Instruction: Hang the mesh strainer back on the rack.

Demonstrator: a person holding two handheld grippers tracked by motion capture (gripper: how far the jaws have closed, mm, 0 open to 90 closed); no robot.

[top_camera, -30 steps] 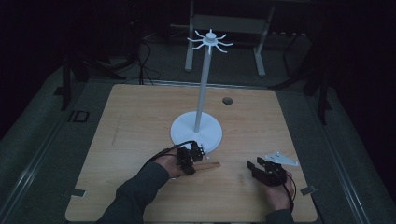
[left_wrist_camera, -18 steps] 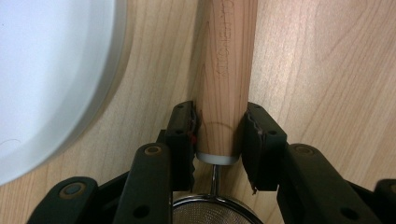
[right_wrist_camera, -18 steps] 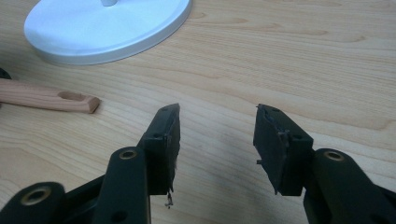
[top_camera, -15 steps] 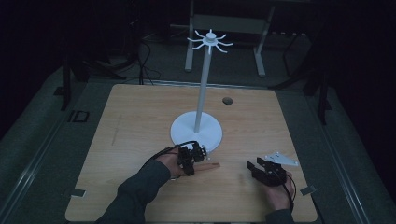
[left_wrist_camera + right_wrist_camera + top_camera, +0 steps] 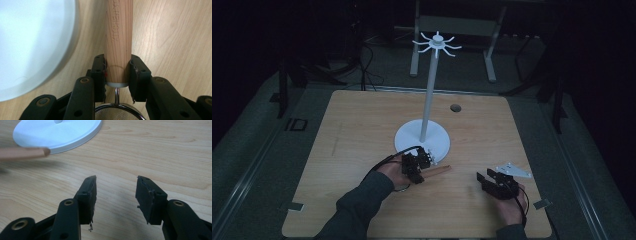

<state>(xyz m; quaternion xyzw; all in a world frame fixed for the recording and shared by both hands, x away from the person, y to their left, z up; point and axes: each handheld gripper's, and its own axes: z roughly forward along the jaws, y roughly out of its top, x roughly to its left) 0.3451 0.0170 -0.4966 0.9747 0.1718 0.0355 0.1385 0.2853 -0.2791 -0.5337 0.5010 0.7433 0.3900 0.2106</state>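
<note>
A strainer with a light wooden handle [image 5: 118, 37] lies on the table beside the white stand's round base [image 5: 32, 45]; its wire mesh bowl [image 5: 117, 113] sits low between the jaw arms. My left gripper [image 5: 117, 62] is shut on the handle near its metal collar, and its jaws have just been closing onto it. From above, the left gripper [image 5: 417, 165] sits at the base's front edge with the handle [image 5: 439, 171] pointing right. My right gripper [image 5: 484, 177] rests on the table to the right, open [image 5: 116, 182] and holding nothing. The handle's tip [image 5: 22, 153] is to its left.
The white stand [image 5: 409, 142] has a tall pole topped with a ring of hooks [image 5: 437, 44]. A dark round hole [image 5: 455, 107] sits in the wooden tabletop at the back right. Dark floor and frame legs surround the table.
</note>
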